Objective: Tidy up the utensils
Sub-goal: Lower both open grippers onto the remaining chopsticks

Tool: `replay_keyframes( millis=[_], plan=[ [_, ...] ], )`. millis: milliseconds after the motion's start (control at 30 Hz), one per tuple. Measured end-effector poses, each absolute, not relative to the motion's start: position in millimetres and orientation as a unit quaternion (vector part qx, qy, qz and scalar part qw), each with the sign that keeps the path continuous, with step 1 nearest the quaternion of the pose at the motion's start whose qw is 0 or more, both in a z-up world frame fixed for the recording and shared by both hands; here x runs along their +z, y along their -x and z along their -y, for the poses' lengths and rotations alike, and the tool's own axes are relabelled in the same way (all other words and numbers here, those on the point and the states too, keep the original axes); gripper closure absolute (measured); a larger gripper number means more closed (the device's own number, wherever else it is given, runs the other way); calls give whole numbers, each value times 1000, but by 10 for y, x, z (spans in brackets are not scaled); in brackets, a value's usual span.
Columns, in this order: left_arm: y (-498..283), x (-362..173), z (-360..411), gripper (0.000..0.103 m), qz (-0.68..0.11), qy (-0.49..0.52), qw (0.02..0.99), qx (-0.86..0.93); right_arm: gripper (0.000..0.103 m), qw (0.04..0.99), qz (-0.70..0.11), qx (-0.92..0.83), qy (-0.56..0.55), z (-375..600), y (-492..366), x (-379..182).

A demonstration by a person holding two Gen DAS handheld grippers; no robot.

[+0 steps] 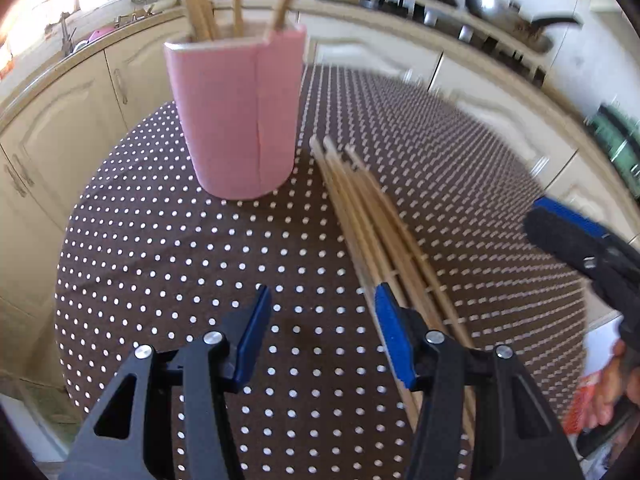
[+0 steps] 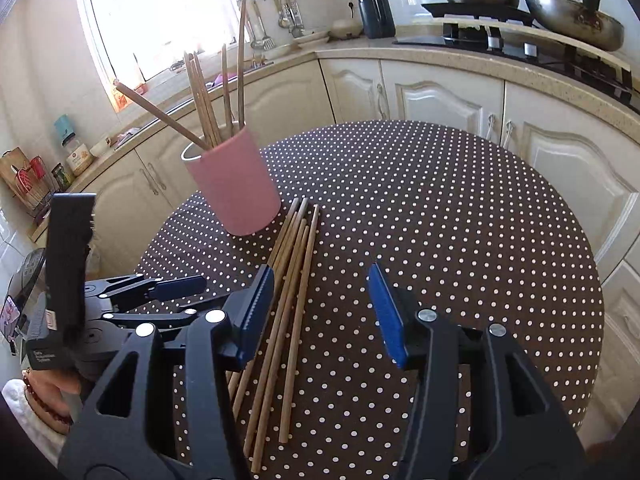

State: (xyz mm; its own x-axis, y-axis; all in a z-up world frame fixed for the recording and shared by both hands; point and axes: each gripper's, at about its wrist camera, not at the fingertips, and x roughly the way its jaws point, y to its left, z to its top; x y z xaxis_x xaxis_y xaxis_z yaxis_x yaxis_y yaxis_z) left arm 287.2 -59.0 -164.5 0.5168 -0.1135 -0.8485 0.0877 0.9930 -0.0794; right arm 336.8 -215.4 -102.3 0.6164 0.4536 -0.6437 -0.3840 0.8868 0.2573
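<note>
From the left wrist, the left gripper (image 1: 320,320) hovers low over the dotted worktop (image 1: 160,260) with its jaws apart and nothing between them; the pink holder (image 1: 240,120) stands upright just ahead, several chopsticks already leaning inside it; the loose chopsticks (image 1: 372,224) lie in a tight bundle just right of the holder, running back under the right-hand jaw; the right gripper (image 1: 568,236) shows blurred at the far right edge, and whether it is spread or closed cannot be told from here.

From the right wrist, the right gripper (image 2: 320,300) has its jaws wide apart and empty above the worktop (image 2: 440,220); the loose chopsticks (image 2: 288,280) lie beneath the left-hand jaw, tips pointing at the pink holder (image 2: 236,184); the left gripper (image 2: 168,292) sits close at the left.

The sticks touch one another, so a pinch could catch several and scatter the rest; the holder looks light and top-heavy, so a nudge could tip it; the two grippers are near enough to collide.
</note>
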Motion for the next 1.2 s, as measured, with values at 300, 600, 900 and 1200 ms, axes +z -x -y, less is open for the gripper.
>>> replay_keyframes(
  millis=[300,600,900,1200],
  plan=[
    [-3078,-1701,670,50,-485,5,873,-48,53,889,-390,236,-53,2169,-3535,-1164],
    [-3345,-1647,761,50,-495,6,868,-33,53,884,-400,238,-50,2132,-3641,-1238],
    [-3567,-1630,879,49,-507,3,862,-11,53,882,-404,237,-46,2083,-3696,-1221],
    [-3681,-1662,961,49,-505,1,863,-16,53,882,-411,227,-43,2082,-3751,-1257]
  ],
)
